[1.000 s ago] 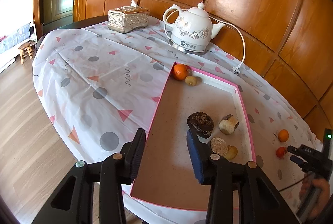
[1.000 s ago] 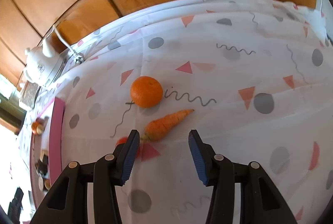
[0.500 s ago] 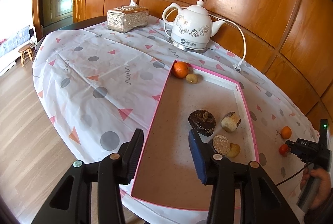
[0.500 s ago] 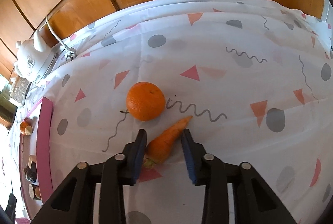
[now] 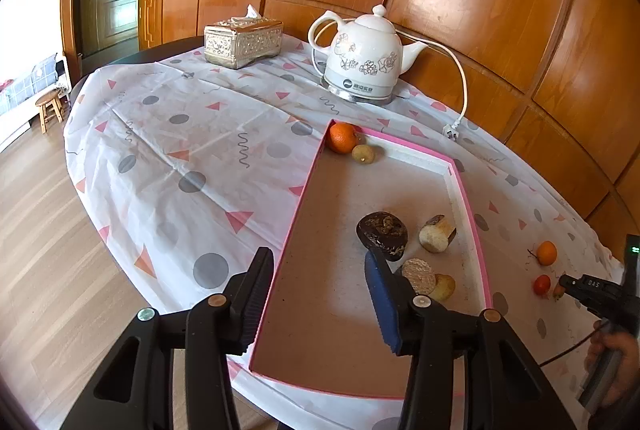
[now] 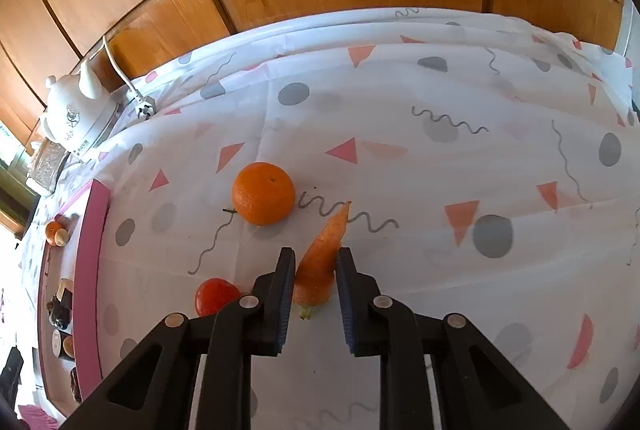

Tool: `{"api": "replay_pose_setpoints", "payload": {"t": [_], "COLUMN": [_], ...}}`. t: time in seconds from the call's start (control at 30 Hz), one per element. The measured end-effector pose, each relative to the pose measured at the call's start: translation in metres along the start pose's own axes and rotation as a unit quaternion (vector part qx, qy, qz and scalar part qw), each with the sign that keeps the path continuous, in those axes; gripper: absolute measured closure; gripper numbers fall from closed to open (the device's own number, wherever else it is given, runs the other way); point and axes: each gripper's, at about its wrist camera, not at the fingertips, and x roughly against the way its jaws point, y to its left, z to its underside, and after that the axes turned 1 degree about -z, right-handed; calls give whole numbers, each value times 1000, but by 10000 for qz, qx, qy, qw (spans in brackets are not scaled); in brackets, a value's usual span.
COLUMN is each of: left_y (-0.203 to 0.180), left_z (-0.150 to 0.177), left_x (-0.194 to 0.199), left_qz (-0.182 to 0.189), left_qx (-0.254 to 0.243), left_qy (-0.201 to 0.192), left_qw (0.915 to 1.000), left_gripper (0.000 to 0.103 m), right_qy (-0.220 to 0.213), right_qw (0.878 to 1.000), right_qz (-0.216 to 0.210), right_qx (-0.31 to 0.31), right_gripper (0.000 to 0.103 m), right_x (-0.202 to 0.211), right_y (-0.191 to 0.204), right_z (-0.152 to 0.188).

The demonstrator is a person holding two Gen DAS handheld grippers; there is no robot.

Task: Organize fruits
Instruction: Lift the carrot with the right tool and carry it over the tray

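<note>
My right gripper is shut on the thick end of a small carrot that lies on the patterned tablecloth, tip pointing away. An orange sits just beyond on the left, and a red tomato lies beside the left finger. My left gripper hovers over the near end of the pink-rimmed tray; its jaws are opening with nothing between them. The tray holds an orange and a small tan fruit in its far corner, and several brown pieces near its right side.
A white electric kettle with cord and plug and a silver tissue box stand at the back of the round table. Wooden wall panels curve behind it. The table edge drops to wooden floor on the left.
My right gripper's jaws came together around the carrot and now press on it; the carrot has swung to point away from me. The left jaws stand slightly wider.
</note>
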Motion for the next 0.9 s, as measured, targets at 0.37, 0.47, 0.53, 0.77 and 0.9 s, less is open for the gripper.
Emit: {"api": "replay_pose_setpoints", "payload": {"t": [0.37, 0.47, 0.53, 0.77, 0.9], "left_y": [-4, -3, -3, 0, 3], "left_z": [2, 2, 1, 2, 2], "left_x": [5, 6, 6, 6, 7], "left_qz": [53, 60, 51, 17, -9], "left_qx": [-22, -10, -2, 91, 149], "left_qy": [-39, -34, -39, -16, -23], "left_qw": [10000, 10000, 10000, 10000, 9999], "left_gripper": [52, 52, 52, 47, 43], "right_qy": [-32, -25, -26, -78, -82], "right_qw": [9998, 9998, 9997, 9987, 9973], "right_qz": [-1, -79, -159, -332, -450], "right_qx": [200, 191, 202, 373, 569], "right_gripper": [84, 84, 84, 93, 93], "right_x": [23, 28, 31, 44, 48], "right_y": [-10, -13, -15, -12, -3], "right_z": [21, 27, 31, 41, 45]}}
